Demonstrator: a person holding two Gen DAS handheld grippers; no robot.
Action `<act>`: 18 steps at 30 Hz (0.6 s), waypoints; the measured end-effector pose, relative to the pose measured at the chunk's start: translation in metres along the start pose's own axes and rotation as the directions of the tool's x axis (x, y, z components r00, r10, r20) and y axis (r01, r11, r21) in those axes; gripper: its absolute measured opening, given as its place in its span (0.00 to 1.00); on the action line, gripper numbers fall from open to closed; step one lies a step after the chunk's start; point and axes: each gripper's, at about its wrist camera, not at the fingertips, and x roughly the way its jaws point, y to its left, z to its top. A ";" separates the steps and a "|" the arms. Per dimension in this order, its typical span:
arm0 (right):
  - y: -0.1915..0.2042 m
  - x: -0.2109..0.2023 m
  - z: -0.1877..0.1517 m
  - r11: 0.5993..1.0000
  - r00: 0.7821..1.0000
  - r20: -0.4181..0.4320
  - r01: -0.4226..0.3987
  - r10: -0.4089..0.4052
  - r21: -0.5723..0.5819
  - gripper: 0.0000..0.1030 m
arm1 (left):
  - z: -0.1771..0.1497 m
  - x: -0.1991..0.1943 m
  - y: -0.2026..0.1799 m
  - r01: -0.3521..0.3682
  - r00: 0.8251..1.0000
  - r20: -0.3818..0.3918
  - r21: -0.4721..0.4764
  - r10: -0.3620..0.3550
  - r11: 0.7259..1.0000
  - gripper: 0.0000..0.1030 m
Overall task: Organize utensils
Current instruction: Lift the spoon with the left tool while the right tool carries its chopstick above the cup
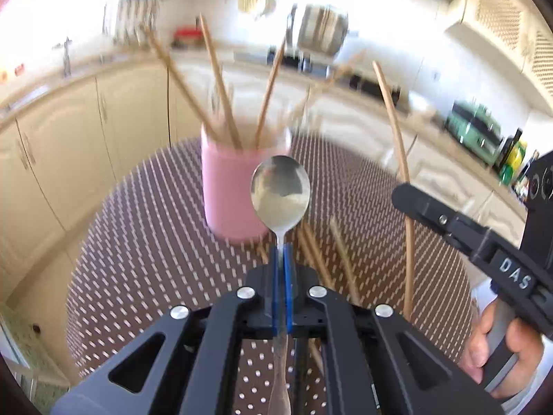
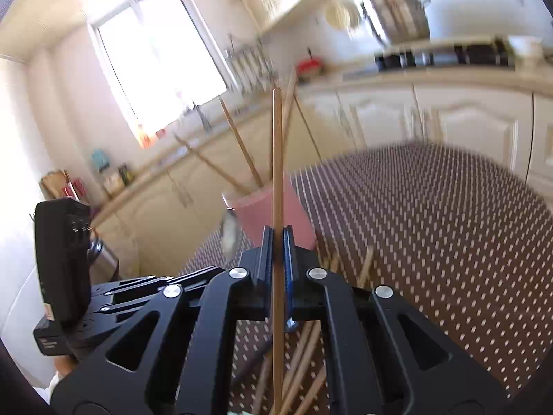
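Left gripper point(image 1: 282, 252): jaws clamped on the neck of a metal spoon point(image 1: 280, 195), bowl raised in front of the pink cup point(image 1: 230, 190). Right gripper point(image 2: 277, 242): pinched tight on a single wooden chopstick point(image 2: 277, 159), held upright. More chopsticks point(image 1: 221, 79) standing splayed in the cup; others loose point(image 2: 304, 356) on the brown polka-dot tablecloth point(image 2: 432, 224) beneath the grippers. Beyond: cream kitchen cabinets point(image 1: 62, 131), a countertop, a bright window point(image 2: 155, 58).

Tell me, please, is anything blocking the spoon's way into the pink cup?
No separate obstacle shows. The spoon in the left gripper faces the pink cup; chopsticks already standing inside fan across its mouth.
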 end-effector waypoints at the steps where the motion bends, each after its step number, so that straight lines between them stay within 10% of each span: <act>1: 0.005 -0.006 0.003 1.000 0.999 0.043 -0.009 0.009 -0.013 0.06 | 0.002 -0.009 0.002 -0.006 1.000 0.031 -0.002 0.006 1.000 0.03; 8: 0.032 -0.004 0.029 0.992 0.980 0.185 -0.055 0.076 -0.114 0.06 | 0.037 -0.053 0.011 0.001 0.974 0.228 -0.015 0.002 1.000 0.03; 18: 0.057 0.048 0.083 0.980 0.954 0.276 -0.065 0.117 -0.191 0.06 | 0.094 -0.044 0.025 0.048 0.876 0.483 -0.066 -0.010 0.997 0.03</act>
